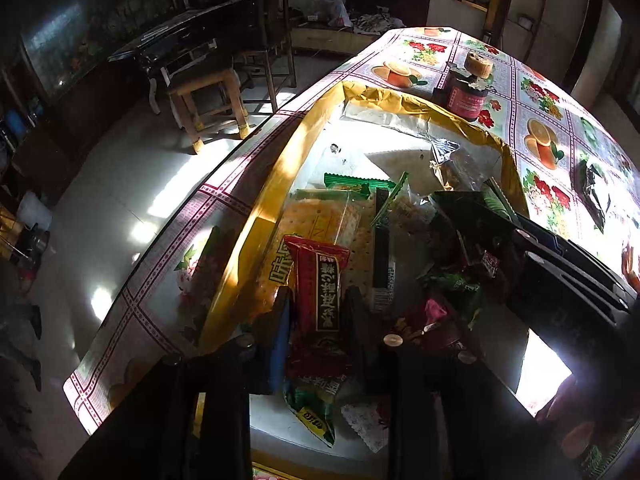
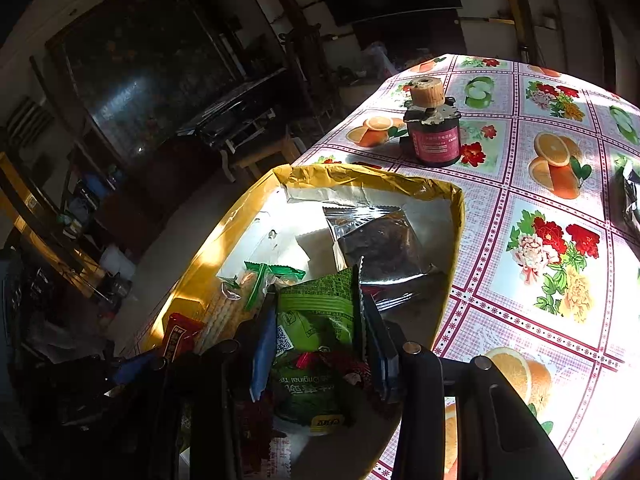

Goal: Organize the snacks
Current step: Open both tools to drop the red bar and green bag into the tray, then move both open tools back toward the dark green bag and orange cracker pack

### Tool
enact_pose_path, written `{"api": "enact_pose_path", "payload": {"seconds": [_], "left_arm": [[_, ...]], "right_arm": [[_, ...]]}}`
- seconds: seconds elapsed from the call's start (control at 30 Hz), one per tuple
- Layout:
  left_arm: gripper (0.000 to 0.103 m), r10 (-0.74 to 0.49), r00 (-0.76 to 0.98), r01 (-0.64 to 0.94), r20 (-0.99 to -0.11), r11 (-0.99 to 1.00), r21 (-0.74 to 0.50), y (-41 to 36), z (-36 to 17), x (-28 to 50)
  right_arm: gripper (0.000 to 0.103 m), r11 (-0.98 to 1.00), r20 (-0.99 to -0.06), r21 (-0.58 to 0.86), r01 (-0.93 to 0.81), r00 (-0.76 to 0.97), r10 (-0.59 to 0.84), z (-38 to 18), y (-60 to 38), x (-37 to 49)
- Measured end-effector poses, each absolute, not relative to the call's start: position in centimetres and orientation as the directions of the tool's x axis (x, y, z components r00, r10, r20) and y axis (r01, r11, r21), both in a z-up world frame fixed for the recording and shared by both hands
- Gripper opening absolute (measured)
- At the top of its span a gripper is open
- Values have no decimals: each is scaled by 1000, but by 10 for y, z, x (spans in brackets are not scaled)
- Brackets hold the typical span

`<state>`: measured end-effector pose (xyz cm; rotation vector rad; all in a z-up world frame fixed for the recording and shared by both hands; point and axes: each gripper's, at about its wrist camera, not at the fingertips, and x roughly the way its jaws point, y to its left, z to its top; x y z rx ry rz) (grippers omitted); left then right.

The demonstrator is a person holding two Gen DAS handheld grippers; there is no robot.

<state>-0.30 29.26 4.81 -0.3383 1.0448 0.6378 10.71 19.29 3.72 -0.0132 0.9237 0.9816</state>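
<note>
My left claw (image 1: 318,316) straddles a red snack packet (image 1: 318,280) lying in the yellow box (image 1: 280,184) on the worktop (image 2: 520,240); its 2 fingers sit at the packet's sides, though I cannot tell whether they press it. My right claw (image 2: 316,344) pinches a green snack packet (image 2: 316,312) over the same box, near a silver foil bag (image 2: 380,248). A corked jar (image 2: 434,132) stands beyond the box.

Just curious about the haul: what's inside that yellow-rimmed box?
The box holds a silver foil pouch, crackers, a red snack packet and a green packet. Whatever lies beneath them is covered.
</note>
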Motion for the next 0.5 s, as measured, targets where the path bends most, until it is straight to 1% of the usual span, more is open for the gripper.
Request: {"api": "enact_pose_path", "payload": {"seconds": [0.03,0.07,0.1,0.13,0.17,0.2,0.27,0.4,0.47,0.5], "left_arm": [[33,325,347,-635,-880,772,35,293,48,-3],[39,324,347,-637,-880,771,32,293,49,-4],[43,320,349,-637,-881,770,27,294,49,-4],[46,318,355,-638,-879,770,21,293,51,-5],[47,323,358,-641,-876,768,21,293,53,-7],[47,327,360,-642,-874,766,22,292,55,-7],[53,328,368,-639,-870,769,19,290,60,-8],[56,331,390,-632,-859,775,12,281,71,-8],[60,330,403,-624,-853,781,7,273,76,-7],[60,328,411,-617,-850,787,5,269,79,-5]], "right_arm": [[49,586,-675,379,-716,220,704,37,193,107],[56,586,-675,378,-717,219,704,37,193,107],[59,586,-674,376,-718,221,704,38,193,106],[65,586,-672,375,-718,225,706,39,193,106],[67,586,-667,376,-718,229,709,41,191,105],[67,584,-663,377,-719,231,712,43,189,104],[67,583,-653,380,-718,239,719,48,182,104],[67,600,-627,391,-698,275,729,58,153,105],[69,623,-621,398,-673,303,723,59,131,108],[69,638,-620,400,-658,318,717,59,118,110]]}}
